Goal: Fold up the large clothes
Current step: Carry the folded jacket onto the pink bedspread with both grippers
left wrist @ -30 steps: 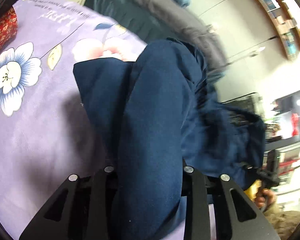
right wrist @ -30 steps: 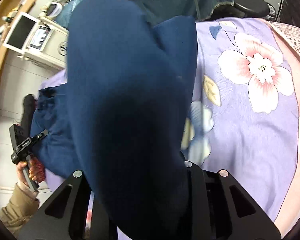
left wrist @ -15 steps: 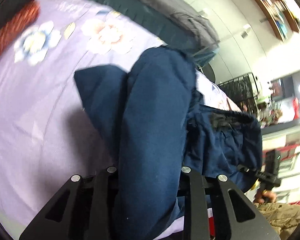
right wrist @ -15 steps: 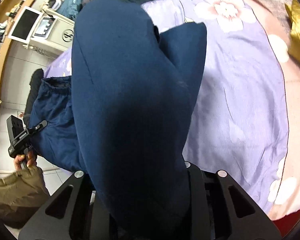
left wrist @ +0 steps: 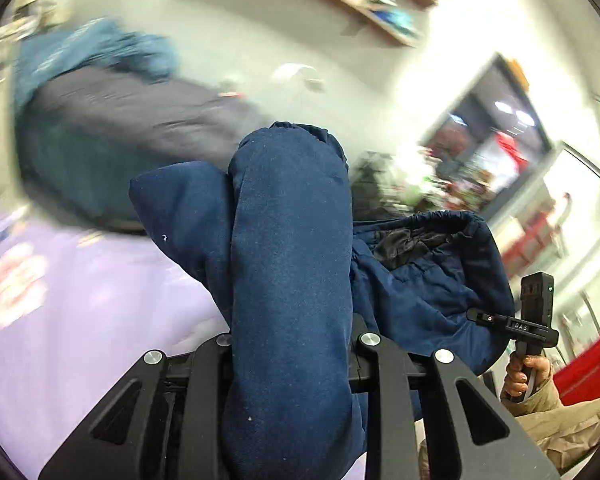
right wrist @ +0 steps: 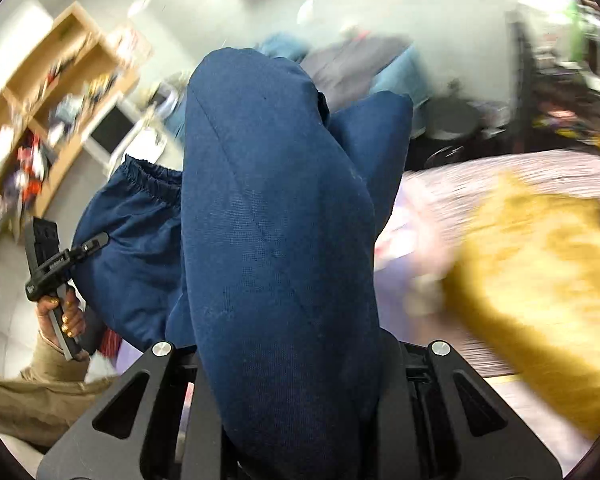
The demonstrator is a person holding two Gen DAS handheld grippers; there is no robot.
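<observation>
A thick fold of the navy trousers [left wrist: 288, 264] is being clamped between the jaws of the left gripper [left wrist: 290, 344], and another fold of the trousers [right wrist: 276, 240] between those of the right gripper [right wrist: 296, 360]. The garment is being held raised above the purple bedspread [left wrist: 68, 320], elastic waistband [left wrist: 440, 220] hanging open.

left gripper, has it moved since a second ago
Yes. The left gripper, shut on the navy trousers, tipped upward: the purple bedspread dropped low and the wall shelf appeared.
</observation>
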